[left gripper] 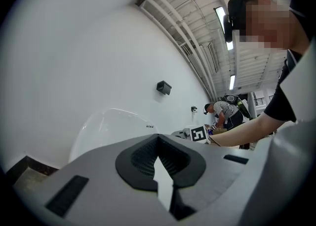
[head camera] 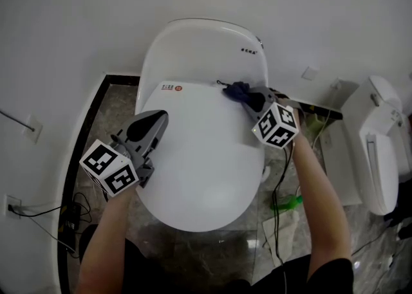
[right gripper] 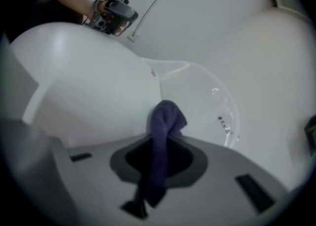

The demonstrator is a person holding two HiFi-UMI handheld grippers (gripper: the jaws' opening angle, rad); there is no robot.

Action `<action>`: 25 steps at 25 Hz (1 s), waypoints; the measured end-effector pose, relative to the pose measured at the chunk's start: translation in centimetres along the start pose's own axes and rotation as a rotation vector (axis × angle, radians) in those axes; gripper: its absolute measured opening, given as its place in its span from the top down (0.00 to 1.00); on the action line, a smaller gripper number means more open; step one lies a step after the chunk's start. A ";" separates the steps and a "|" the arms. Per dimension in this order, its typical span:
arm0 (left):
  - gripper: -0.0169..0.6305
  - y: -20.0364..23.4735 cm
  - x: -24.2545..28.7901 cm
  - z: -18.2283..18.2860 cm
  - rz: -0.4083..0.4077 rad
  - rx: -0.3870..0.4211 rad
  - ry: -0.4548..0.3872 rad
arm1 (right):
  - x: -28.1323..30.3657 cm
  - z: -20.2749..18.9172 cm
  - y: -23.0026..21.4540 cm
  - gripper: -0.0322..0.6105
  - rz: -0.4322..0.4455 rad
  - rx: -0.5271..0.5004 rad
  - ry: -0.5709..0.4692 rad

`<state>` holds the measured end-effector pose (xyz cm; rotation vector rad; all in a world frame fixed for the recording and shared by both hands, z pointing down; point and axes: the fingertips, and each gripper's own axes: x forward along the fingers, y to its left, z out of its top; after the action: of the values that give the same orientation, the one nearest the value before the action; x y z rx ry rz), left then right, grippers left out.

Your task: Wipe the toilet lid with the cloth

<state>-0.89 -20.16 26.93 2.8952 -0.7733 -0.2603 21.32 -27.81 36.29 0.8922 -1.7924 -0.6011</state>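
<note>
My right gripper point(head camera: 255, 102) is pinching the cloth point(head camera: 239, 91). The bunched end pokes out past the tips at the back right of the lid point(head camera: 199, 164). I can't tell if it touches. My left gripper point(head camera: 149, 125) is pressed together on nothing, by the lid's left side. The cloth looks soft, light and floppy, so I think a tight pinch near its middle works best. The lid looks hard and slippery.
</note>
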 end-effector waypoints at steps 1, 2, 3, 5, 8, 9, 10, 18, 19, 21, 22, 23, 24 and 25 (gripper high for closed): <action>0.95 0.0 0.0 0.0 0.000 0.000 0.004 | -0.2 0.1 0.2 0.83 -0.002 0.002 -0.005; 0.95 0.0 0.1 -0.1 0.000 0.000 0.008 | -0.5 0.1 0.3 0.83 -0.003 0.001 -0.009; 0.95 0.0 0.1 -0.1 0.000 -0.001 0.009 | -0.7 0.2 0.5 0.83 -0.003 0.000 -0.013; 0.95 0.1 0.0 -0.1 0.000 -0.002 0.010 | -1.1 0.3 0.9 0.83 0.000 0.000 -0.018; 0.95 0.0 0.1 -0.2 -0.002 -0.004 0.013 | -1.9 0.4 1.6 0.83 0.006 -0.003 -0.020; 0.95 0.0 0.1 -0.2 -0.002 -0.004 0.015 | -2.1 0.5 1.8 0.83 0.007 -0.002 -0.020; 0.95 0.1 0.1 -0.2 -0.001 -0.004 0.017 | -2.3 0.6 2.0 0.83 0.007 0.001 -0.020; 0.95 0.1 0.1 -0.2 -0.001 -0.007 0.020 | -4.1 1.0 3.5 0.83 0.016 0.023 -0.034; 0.95 0.1 0.1 -0.2 -0.001 -0.008 0.020 | -4.4 1.1 3.7 0.83 0.018 0.025 -0.037; 0.95 0.1 0.0 -0.2 -0.001 -0.008 0.021 | -4.9 1.3 4.3 0.83 0.024 0.029 -0.047; 0.95 0.1 0.0 -0.2 -0.001 -0.009 0.021 | -5.2 1.5 4.5 0.83 0.026 0.030 -0.052; 0.95 0.1 0.1 -0.2 -0.001 -0.009 0.021 | -5.5 1.5 4.7 0.83 0.029 0.033 -0.056; 0.95 0.1 0.1 -0.3 -0.001 -0.010 0.021 | -5.8 1.6 5.0 0.83 0.032 0.036 -0.060; 0.95 0.1 0.1 -0.3 -0.001 -0.011 0.022 | -6.1 1.7 5.3 0.83 0.035 0.039 -0.065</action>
<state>-0.83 -20.29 27.23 2.8830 -0.7649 -0.2321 19.56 -19.75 36.10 0.8745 -1.8800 -0.5796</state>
